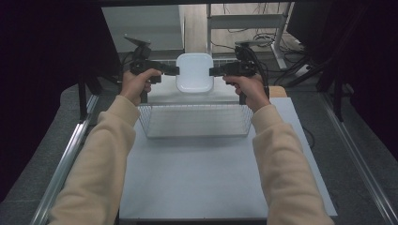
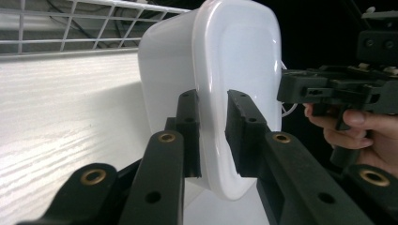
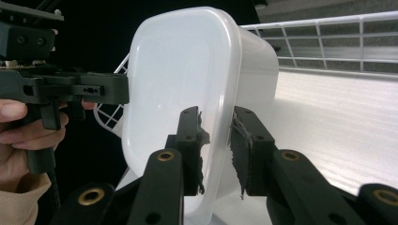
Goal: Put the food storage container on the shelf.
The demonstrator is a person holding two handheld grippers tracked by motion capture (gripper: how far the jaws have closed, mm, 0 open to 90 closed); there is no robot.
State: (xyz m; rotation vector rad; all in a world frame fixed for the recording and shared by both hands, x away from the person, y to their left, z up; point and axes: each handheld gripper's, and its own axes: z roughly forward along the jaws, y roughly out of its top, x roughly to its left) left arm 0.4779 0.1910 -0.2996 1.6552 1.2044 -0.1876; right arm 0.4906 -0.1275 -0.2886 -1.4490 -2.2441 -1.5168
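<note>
Jaws: both pairs stand a little apart, each straddling one rim of the same white plastic container (image 1: 194, 71); whether the pads press the rim or merely flank it cannot be told.

Table (image 1: 197, 178): pale top, bare at the near end.

Wire basket (image 1: 195, 120): white mesh, on the table's far half, nothing visible in it. The container is held up just beyond its far wall, between the two grippers.

Container: rounded-rectangular tub, its broad face towards the high camera.

Left gripper (image 1: 172, 70): at the container's left rim. Right gripper (image 1: 215, 71): at its right rim.

Handling note (judgement): the step appears to be a two-handed carry, possibly into the basket. Both hands should move together and level; a pull apart or a twist could spring the thin rim out of one pair.

View notes: the high view gives basket, table and both arms at once. The left gripper view shows rim depth between its own pads (image 2: 188, 126). The right gripper view shows frayed pad (image 3: 240, 140) edges.
</note>
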